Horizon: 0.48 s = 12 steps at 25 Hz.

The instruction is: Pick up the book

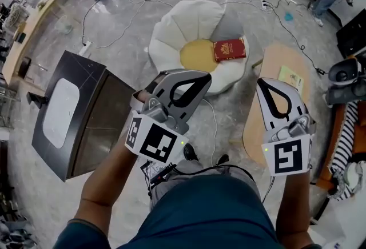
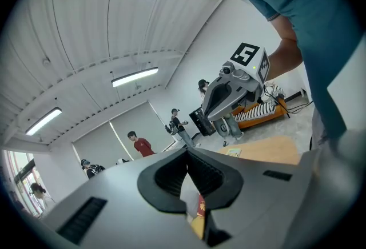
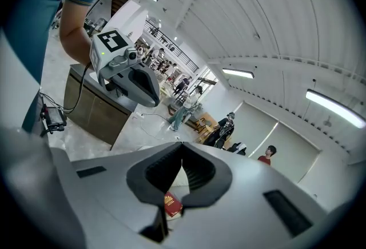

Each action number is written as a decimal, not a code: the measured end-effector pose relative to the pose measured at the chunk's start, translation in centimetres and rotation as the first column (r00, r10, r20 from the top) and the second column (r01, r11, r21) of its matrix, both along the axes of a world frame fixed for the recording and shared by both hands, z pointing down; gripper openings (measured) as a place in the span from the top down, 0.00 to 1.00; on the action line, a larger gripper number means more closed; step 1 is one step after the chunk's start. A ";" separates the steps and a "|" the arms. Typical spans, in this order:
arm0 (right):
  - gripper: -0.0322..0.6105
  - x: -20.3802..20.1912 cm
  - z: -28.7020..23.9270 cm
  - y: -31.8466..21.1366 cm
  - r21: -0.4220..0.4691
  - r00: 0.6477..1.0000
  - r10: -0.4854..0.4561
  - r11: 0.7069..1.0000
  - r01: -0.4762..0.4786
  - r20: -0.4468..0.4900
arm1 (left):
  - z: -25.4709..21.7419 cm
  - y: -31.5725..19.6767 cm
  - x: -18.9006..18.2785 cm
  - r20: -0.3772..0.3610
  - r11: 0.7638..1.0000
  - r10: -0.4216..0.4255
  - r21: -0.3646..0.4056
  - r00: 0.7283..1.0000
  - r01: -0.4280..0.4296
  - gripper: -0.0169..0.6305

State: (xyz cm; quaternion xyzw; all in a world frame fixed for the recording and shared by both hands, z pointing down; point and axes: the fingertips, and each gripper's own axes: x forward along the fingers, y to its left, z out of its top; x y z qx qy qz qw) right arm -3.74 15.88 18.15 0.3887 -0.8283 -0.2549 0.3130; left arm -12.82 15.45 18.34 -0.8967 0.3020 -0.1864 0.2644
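Left gripper (image 1: 206,76), right gripper (image 1: 261,82) both closed, empty; book (image 1: 230,49) lies lengthwise left-right.

- My left hand-held gripper (image 1: 203,76) and right hand-held gripper (image 1: 262,83) have pale grey shells with black teardrop-shaped pad openings.
- Each carries a cube (image 1: 151,140) of black-and-white square markers, with a small green light (image 1: 182,143) beside it.
- I wear a teal short-sleeved shirt (image 1: 211,213).
- A black cable (image 1: 171,172) loops at my waist.
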 end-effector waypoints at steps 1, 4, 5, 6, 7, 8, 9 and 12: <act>0.93 -0.4 0.1 -0.1 -0.002 1.000 0.002 1.000 -0.002 -0.010 | 0.0 -0.2 -0.4 -0.007 1.000 0.004 0.002 1.000 -0.004 0.97; 0.93 -1.5 0.4 -0.3 -0.012 1.000 0.003 1.000 -0.003 -0.028 | 0.1 -0.4 -1.2 -0.029 1.000 0.010 -0.006 1.000 -0.010 0.97; 0.93 -1.7 0.3 -0.4 -0.011 1.000 0.003 1.000 -0.003 -0.029 | 0.2 -0.4 -1.5 -0.031 1.000 0.011 -0.008 0.999 -0.011 0.97; 0.93 -1.9 0.2 -0.5 -0.009 1.000 0.004 1.000 -0.004 -0.028 | 0.3 -0.5 -1.7 -0.032 1.000 0.012 -0.009 0.999 -0.012 0.97; 0.93 -2.1 0.2 -0.6 -0.007 1.000 0.006 1.000 -0.006 -0.026 | 0.3 -0.6 -2.0 -0.034 1.000 0.012 -0.009 0.999 -0.013 0.97; 0.93 -2.3 0.1 -0.8 -0.005 1.000 0.007 1.000 -0.007 -0.024 | 0.3 -0.8 -2.3 -0.037 1.000 0.011 -0.008 0.999 -0.012 0.97; 0.93 -2.6 0.1 -1.2 -0.003 1.000 0.005 1.000 -0.005 -0.027 | 0.2 -1.1 -2.6 -0.041 1.000 0.008 -0.006 0.999 -0.008 0.97; 0.93 -3.7 0.5 -2.0 -0.016 0.999 -0.003 1.000 0.002 -0.036 | 0.4 -1.9 -3.7 -0.048 1.000 -0.007 -0.013 0.999 0.006 0.97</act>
